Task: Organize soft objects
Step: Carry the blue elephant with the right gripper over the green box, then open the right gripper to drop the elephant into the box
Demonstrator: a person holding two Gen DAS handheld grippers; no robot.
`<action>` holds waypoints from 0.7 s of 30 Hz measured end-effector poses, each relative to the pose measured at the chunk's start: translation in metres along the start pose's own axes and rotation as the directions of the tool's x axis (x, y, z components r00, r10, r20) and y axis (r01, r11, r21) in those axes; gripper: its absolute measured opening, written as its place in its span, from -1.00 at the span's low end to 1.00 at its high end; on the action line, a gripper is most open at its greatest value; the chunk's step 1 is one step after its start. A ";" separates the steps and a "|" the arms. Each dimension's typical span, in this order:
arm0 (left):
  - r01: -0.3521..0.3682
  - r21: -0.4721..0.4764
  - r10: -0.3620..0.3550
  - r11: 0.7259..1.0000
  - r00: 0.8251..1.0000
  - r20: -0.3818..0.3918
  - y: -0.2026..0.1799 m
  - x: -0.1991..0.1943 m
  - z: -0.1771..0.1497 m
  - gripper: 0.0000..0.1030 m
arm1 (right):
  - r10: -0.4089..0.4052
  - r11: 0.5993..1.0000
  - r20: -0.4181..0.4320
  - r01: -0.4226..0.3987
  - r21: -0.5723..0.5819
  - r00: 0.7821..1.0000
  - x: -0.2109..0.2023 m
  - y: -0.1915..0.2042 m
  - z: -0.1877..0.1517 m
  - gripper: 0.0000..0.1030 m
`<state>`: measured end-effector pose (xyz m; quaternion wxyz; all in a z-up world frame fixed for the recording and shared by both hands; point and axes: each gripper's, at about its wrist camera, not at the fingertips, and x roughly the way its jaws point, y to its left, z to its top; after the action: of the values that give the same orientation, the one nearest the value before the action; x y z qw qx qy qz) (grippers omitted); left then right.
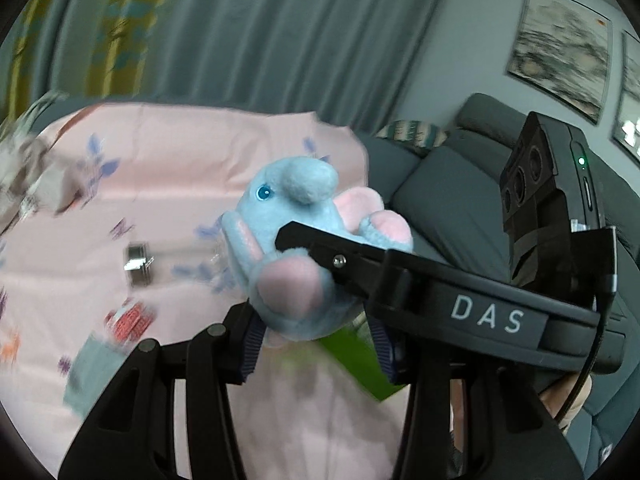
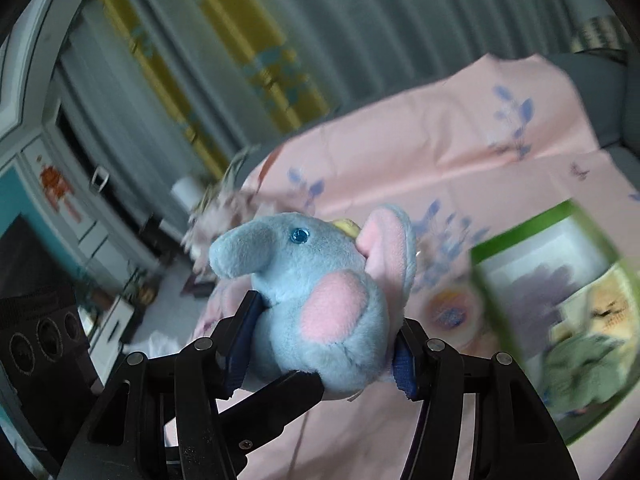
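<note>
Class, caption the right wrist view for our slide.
Both grippers' fingers clamp a soft blue plush elephant above a pink floral cloth.

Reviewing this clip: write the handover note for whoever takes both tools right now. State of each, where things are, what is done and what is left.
Left tool: shut on the blue elephant plush, low on its body.
Right tool: shut on the same plush from the other side; one of its fingers crosses the plush.
Plush: held in the air over the pink cloth.
Green-rimmed box: on the cloth to the right, soft items inside.
Done: plush picked up.
Left: set it down, likely in the box; the frames are blurred.
</note>
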<state>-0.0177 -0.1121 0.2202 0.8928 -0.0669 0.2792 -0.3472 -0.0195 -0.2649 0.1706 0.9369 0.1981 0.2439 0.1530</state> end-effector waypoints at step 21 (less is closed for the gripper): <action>0.121 0.154 -0.077 0.981 0.961 -0.265 -0.074 0.198 -0.010 -0.15 | -0.145 0.873 0.010 0.123 0.472 0.989 0.012 -0.217 -0.003 0.08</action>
<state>0.0533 -0.2968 0.1450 0.8329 0.0408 0.3586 -0.4196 0.0305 -0.4489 0.0665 0.8746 0.4051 0.2658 0.0197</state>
